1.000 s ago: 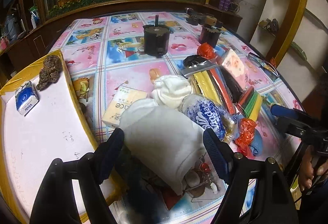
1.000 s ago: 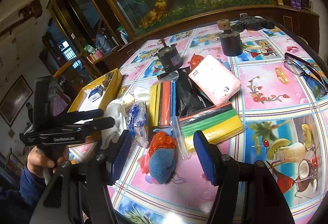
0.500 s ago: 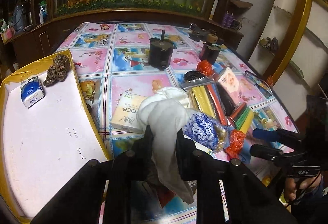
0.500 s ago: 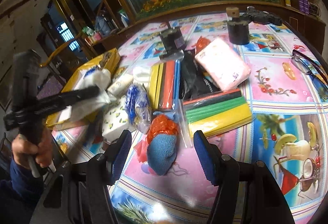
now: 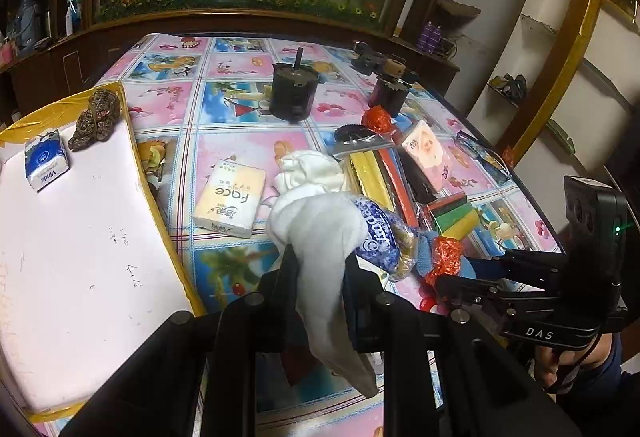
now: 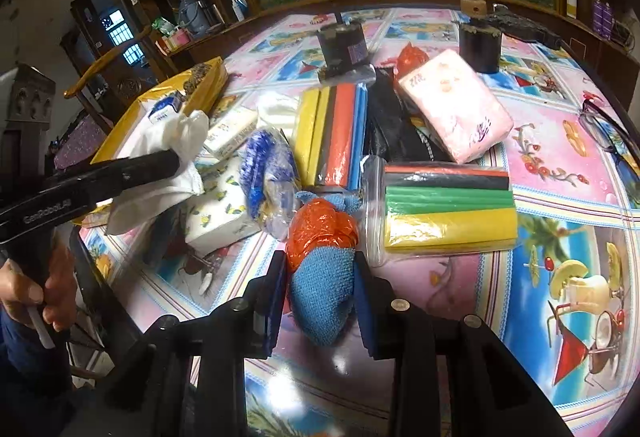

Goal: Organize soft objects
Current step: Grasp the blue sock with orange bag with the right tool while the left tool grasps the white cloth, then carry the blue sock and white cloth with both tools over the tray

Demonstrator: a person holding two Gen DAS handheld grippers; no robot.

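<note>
Left gripper (image 5: pixel 318 273) jaws clamp the white cloth (image 5: pixel 320 233), lower centre; right gripper (image 6: pixel 320 285) jaws pinch the blue towel (image 6: pixel 322 293) on the tabletop (image 6: pixel 560 141). Tray (image 5: pixel 80 257) at left holds only two items; most soft things remain unsorted.
</note>
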